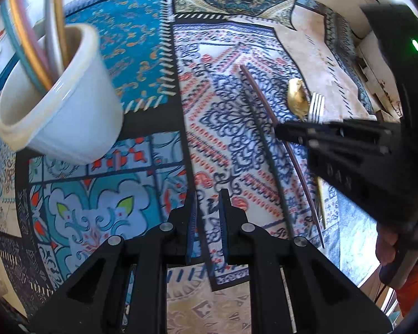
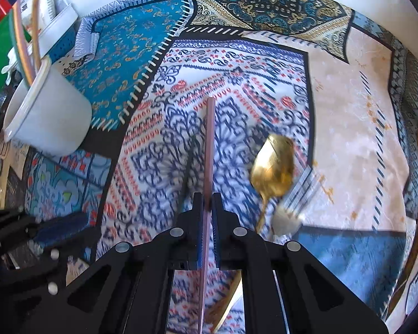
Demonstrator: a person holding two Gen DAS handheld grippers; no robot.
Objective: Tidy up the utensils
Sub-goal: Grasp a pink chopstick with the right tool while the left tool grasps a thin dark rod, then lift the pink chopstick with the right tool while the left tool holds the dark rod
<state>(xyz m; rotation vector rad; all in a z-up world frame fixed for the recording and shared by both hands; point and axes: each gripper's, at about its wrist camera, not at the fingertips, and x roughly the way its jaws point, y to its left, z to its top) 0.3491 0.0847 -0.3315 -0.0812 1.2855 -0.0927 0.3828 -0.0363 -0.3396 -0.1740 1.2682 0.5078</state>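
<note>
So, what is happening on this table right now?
A person is tidying utensils with a tool in each hand. The right tool is shut on a brown chopstick. The left tool is slightly open and holds nothing. A gold spoon and a fork lie on the cloth; the white cup already holds several utensils.

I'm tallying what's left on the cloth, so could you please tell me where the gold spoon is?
The gold spoon lies on the patterned tablecloth, right of the pinkish chopstick in the right wrist view, beside the silver fork.
</note>
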